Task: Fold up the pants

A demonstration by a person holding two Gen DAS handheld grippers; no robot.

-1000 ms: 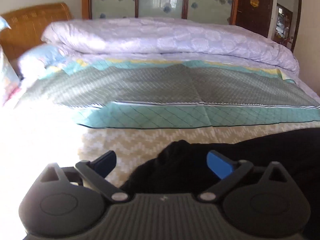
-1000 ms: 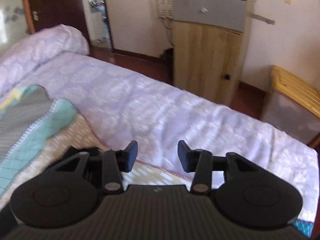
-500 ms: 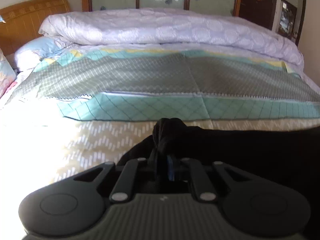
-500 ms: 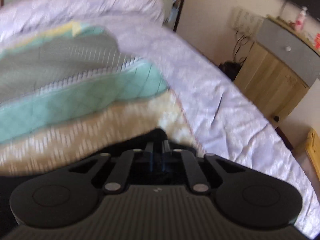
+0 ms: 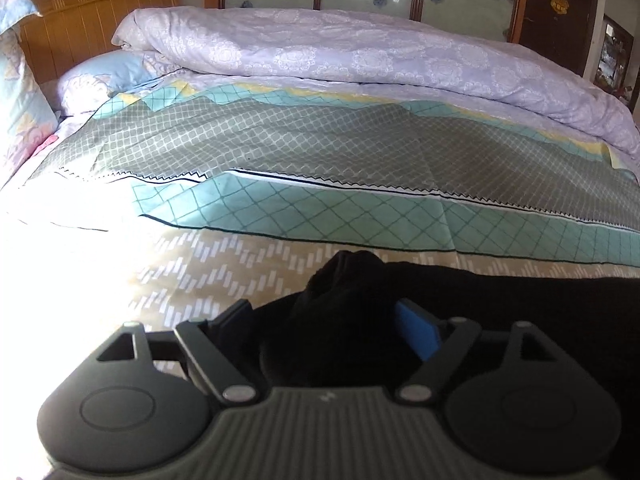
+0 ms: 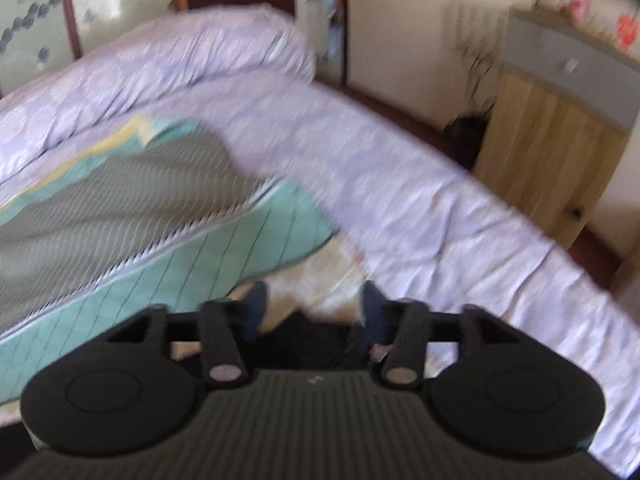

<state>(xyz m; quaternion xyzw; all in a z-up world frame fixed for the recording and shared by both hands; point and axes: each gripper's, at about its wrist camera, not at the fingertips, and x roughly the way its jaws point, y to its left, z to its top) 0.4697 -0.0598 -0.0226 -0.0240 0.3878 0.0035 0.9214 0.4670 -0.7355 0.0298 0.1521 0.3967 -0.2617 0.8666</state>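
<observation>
Plainly, the left gripper (image 5: 326, 322) points down over the near edge of the bed, and its jaws have just been opening; they stand apart, with a bunched hump of the black pants (image 5: 500, 296) rising between them, the blue pad (image 5: 418, 334) just beside the cloth on the right, though whether it touches is hard to tell; the pants lie dark across the beige zigzag-patterned bedsheet (image 5: 224, 268), running off to the right along the bed's front; beyond them the sheet turns to a teal lattice band and a grey diamond field, and a rolled lilac quilt (image 5: 340, 52) lies along the far side, with a pillow (image 5: 100, 80) near the wooden headboard (image 5: 88, 20); the right gripper (image 6: 312, 306), in a blurred view, has also just been opening, its jaws apart over the end of the pants (image 6: 316, 344), a dark strip low between the fingers, with nothing clamped; off the bed's corner stands a wooden cabinet (image 6: 548, 152).
</observation>
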